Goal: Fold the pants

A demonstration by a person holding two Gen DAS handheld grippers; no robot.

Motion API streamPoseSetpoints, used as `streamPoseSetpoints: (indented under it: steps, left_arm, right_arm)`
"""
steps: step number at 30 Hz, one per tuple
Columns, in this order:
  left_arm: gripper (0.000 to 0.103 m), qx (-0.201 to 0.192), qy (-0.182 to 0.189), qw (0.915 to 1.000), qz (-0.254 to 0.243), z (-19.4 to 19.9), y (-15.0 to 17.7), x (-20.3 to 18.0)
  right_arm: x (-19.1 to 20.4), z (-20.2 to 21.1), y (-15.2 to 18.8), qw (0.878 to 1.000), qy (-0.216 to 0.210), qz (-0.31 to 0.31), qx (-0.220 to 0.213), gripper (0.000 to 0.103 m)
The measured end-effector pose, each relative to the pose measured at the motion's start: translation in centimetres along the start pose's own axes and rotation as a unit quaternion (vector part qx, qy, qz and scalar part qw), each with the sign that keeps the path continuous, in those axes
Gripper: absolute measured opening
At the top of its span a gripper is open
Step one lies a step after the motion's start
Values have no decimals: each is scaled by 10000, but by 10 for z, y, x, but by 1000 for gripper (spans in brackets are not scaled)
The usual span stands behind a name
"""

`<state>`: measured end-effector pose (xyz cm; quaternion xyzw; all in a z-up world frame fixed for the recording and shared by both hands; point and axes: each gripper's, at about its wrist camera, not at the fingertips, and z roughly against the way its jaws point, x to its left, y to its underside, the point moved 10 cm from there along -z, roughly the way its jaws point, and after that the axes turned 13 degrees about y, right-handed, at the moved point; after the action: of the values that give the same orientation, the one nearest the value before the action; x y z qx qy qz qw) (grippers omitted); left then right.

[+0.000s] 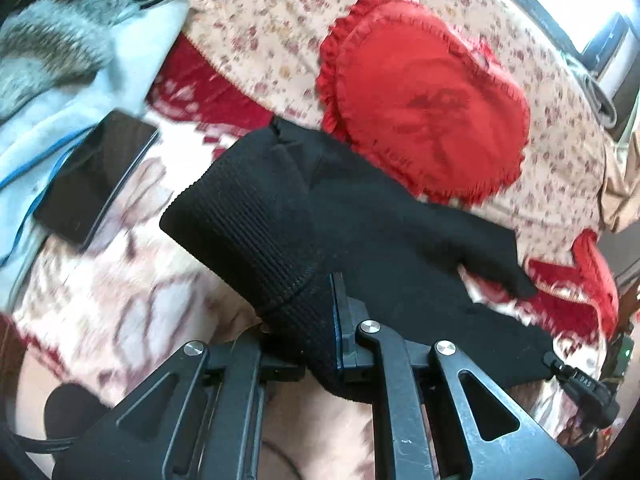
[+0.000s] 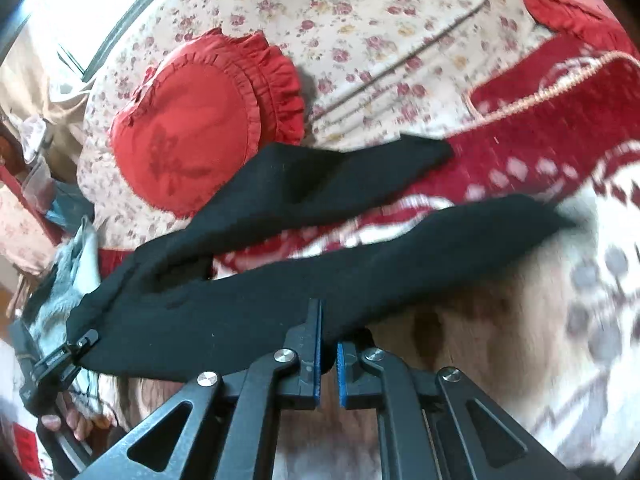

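Black pants (image 1: 380, 220) hang stretched between my two grippers over a bed. In the left wrist view my left gripper (image 1: 310, 312) is shut on the ribbed band (image 1: 248, 220) of the pants; the cloth wraps over and hides one finger. The right gripper (image 1: 580, 384) shows small at the far right edge of that view, holding the other end. In the right wrist view my right gripper (image 2: 328, 336) is shut on the edge of the pants (image 2: 240, 300), whose two legs fan out toward the right. The left gripper (image 2: 60, 356) shows at the left.
A red heart-shaped frilled cushion (image 1: 424, 92) (image 2: 192, 120) lies just beyond the pants on a floral bedspread (image 1: 280, 20). A red-and-white patterned blanket (image 2: 540, 128) lies under the pants. A dark phone (image 1: 96, 172) and a pale blue fur-trimmed garment (image 1: 60, 40) sit left.
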<state>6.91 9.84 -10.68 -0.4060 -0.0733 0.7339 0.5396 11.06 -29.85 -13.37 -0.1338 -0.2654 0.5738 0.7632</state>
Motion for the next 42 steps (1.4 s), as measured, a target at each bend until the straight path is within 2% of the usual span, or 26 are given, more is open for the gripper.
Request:
streamPoseSetpoints:
  steps: [3, 5, 6, 7, 9, 11, 13, 14, 16, 18, 21, 29, 35, 36, 39, 42]
  left_arm:
    - [8, 332, -186, 9993, 18, -12, 24, 17]
    - [12, 410, -196, 9989, 93, -12, 35, 23]
    - [18, 374, -227, 9990, 96, -9, 37, 25]
    - [24, 332, -290, 9990, 63, -5, 37, 27]
    - [30, 248, -413, 9988, -51, 7, 35, 29]
    - [30, 184, -529, 9984, -120, 19, 32, 33]
    - [30, 139, -624, 9977, -207, 28, 27, 35]
    - [30, 118, -664, 9974, -259, 31, 24, 37]
    - [30, 12, -788, 9962, -360, 40, 20, 35]
    - [30, -122, -881, 9949, -482, 51, 14, 33]
    - [30, -184, -807, 9950, -553, 56, 9, 26]
    - [32, -33, -780, 9947, -675, 30, 5, 12]
    - [34, 135, -858, 9940, -661, 2, 10, 13]
    - [37, 155, -875, 9939, -651, -2, 11, 15]
    - [56, 173, -932, 9935, -632, -12, 11, 21]
    - [59, 272, -1064, 9926, -526, -23, 11, 35]
  right_arm:
    - [-9, -13, 23, 9994, 52, -4, 357, 6]
    - [-24, -21, 36, 9975, 96, -269, 648, 10]
    - [-29, -20, 39, 9968, 57, -364, 714, 12]
    - [-31, -15, 39, 9967, 69, -382, 716, 14]
    - [-40, -4, 39, 9964, 459, -197, 682, 21]
    - [-48, 9, 37, 9947, 853, 94, 576, 21]
    - [-53, 22, 32, 9949, 909, 148, 413, 21]
    - [-50, 28, 28, 9965, 771, 120, 315, 21]
    - [-32, 36, 20, 9992, 337, 192, 131, 21]
    - [-13, 34, 16, 9991, 161, 394, -7, 21]
    - [26, 17, 18, 9966, 22, 827, 31, 21]
    - [95, -27, 35, 9861, -96, 1647, 192, 21]
    - [116, -41, 37, 9808, -34, 1941, 203, 21]
    - [118, -44, 38, 9799, -9, 1984, 210, 21]
    - [121, -53, 43, 9778, 0, 2072, 309, 22]
    - [124, -60, 45, 9748, -63, 2220, 209, 29]
